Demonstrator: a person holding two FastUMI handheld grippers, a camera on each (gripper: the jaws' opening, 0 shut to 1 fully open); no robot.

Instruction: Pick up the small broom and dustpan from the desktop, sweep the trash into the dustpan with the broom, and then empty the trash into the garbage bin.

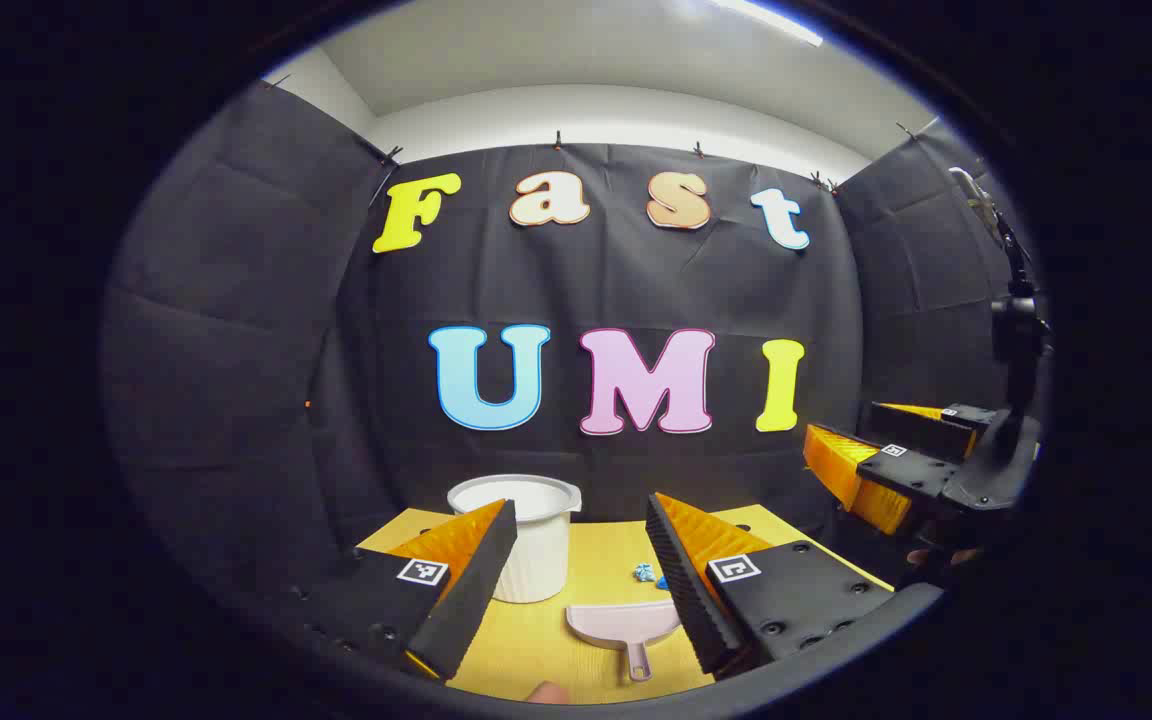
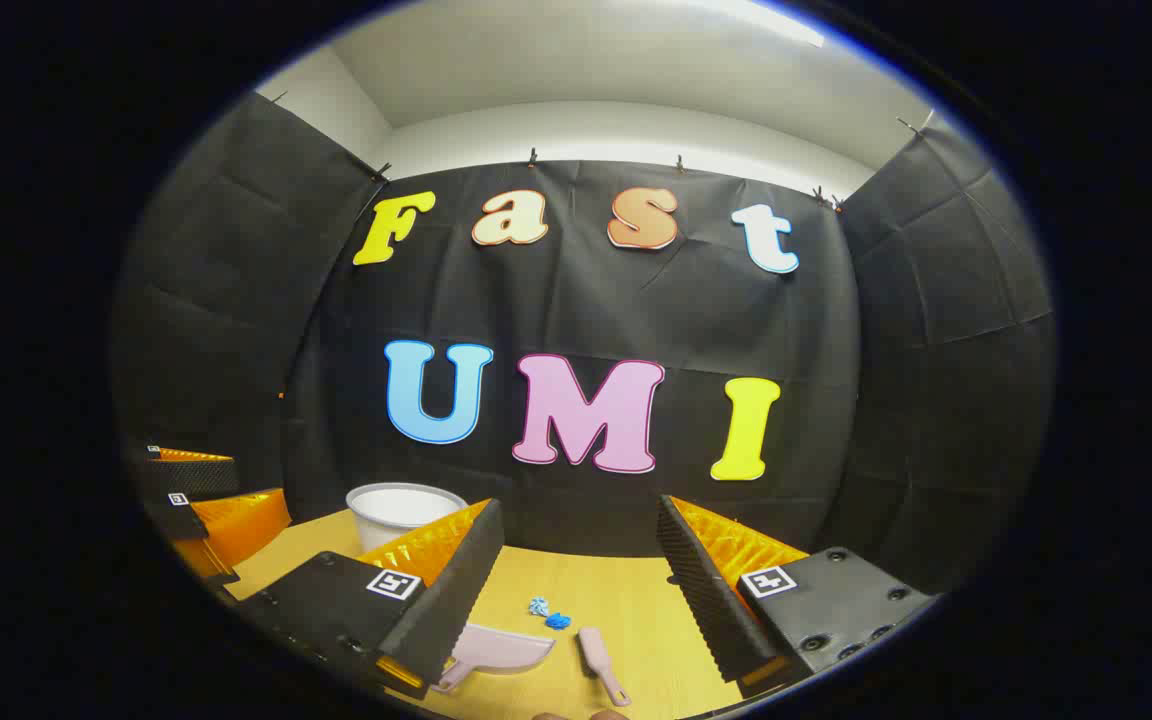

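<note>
- Dustpan point(image 1: 621, 625) lies flat on the yellow surface point(image 1: 586, 570), handle toward the camera, seen between the left tongs' fingers in the left gripper view; in the right gripper view the dustpan point(image 2: 506, 648) sits partly behind the right tongs' left finger.
- Broom point(image 2: 601, 660) lies on the surface just right of the dustpan, apart from it.
- Trash point(image 2: 548, 613): small blue and pale crumpled bits, just beyond dustpan and broom; in the left gripper view the trash point(image 1: 646, 573) shows beside the right finger.
- Bin point(image 1: 526, 535), white and ribbed, stands upright at the back left of the surface, near the cloth wall; bin point(image 2: 401, 512) also in the right gripper view.
- Left tongs point(image 1: 581, 565): released, fingers spread wide, holding nothing, raised above the surface.
- Right tongs point(image 2: 581, 575): released, spread wide, holding nothing.
- Right tongs point(image 1: 896, 460) appear at the right edge of the left gripper view.
</note>
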